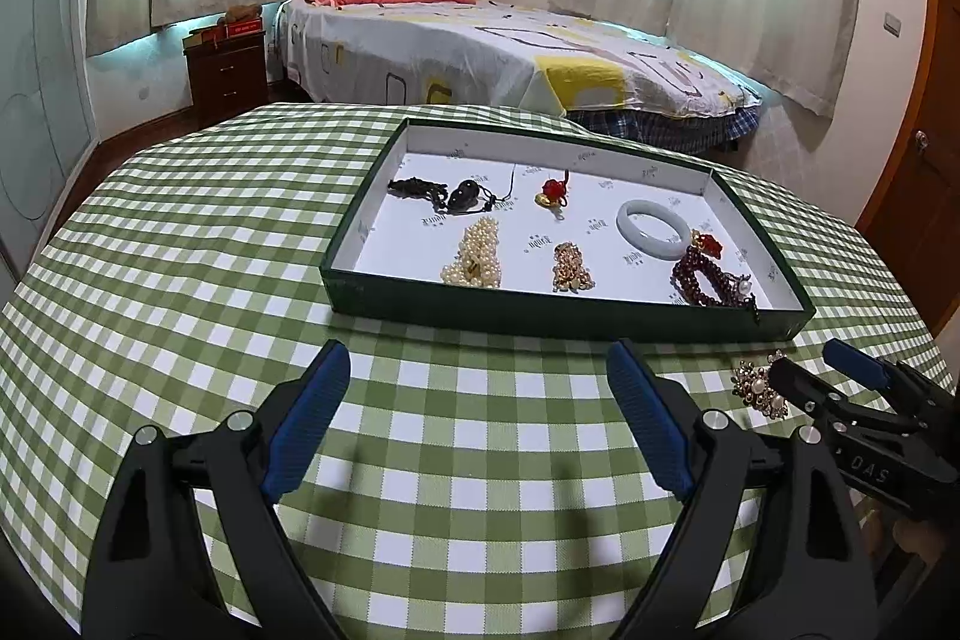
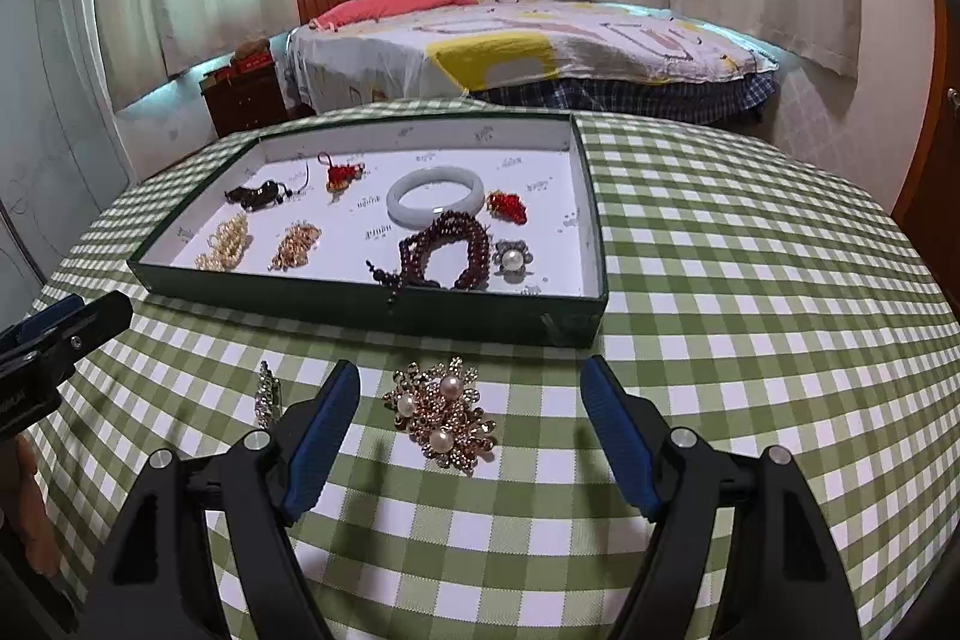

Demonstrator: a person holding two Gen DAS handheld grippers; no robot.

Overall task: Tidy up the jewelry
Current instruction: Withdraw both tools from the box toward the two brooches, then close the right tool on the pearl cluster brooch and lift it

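Gold-and-pearl brooch (image 2: 445, 413) lying loose on green gingham tablecloth (image 2: 750, 340), between the right gripper (image 2: 471, 436)'s wide-open, empty jaws; pickup step, judged.

Left to right: left gripper (image 1: 480, 412) spread wide, holding nothing; small rhinestone piece (image 2: 268, 391) just outside the right gripper's left jaw; knobbly brooch inside. Beyond both, dark green tray (image 2: 372, 304), white-lined, already holding jewelry. Next, likely: lower, close gently on the cluster.

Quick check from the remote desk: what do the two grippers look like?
Both match: the left gripper and right gripper have black plastic arms, ribbed blue fingers, and silver pivot bolts. The right one's body carries white lettering, seen from the left wrist.
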